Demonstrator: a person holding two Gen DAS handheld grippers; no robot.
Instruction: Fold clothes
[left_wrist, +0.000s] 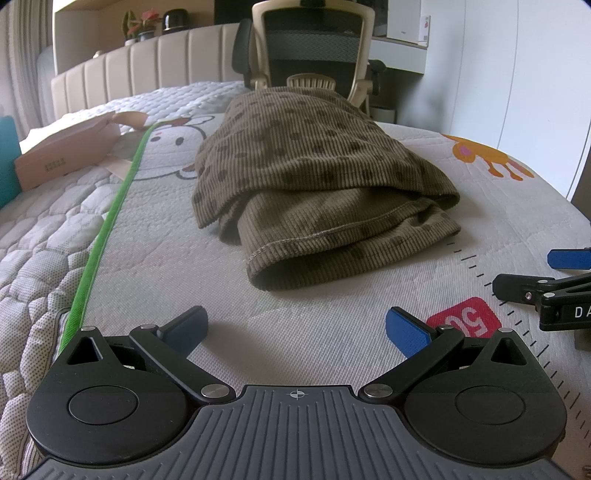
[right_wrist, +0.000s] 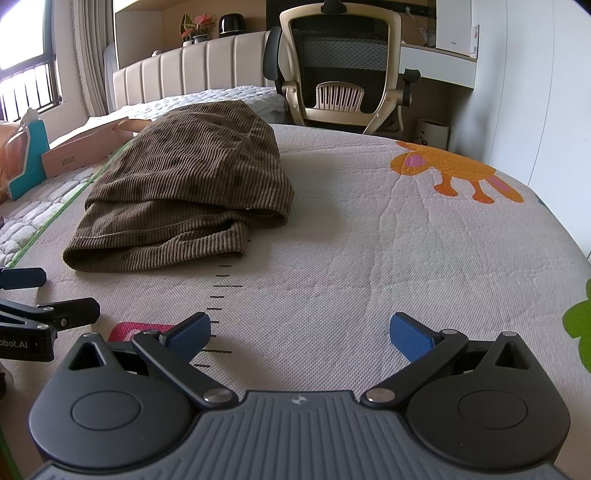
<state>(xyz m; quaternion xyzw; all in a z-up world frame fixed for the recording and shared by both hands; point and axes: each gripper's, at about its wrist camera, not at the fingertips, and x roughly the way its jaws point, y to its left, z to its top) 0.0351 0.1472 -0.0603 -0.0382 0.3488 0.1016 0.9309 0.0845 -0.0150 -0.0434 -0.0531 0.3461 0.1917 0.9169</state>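
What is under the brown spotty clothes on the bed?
The brown corduroy garment lies folded over on the printed play mat. Its lower layer peeks out; the mat's drawings beneath are covered.

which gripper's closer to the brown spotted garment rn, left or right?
Left, slightly. The left gripper faces the brown garment straight ahead, open and apart from it. The right gripper, also open, has it ahead and off to its left.

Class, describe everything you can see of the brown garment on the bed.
The brown garment is ribbed, corduroy-like fabric with dark spots. It lies folded in layers on the printed mattress cover, a stitched hem facing the cameras, its upper layer draped over the lower. Neither open gripper touches it; it sits right of the green strip.
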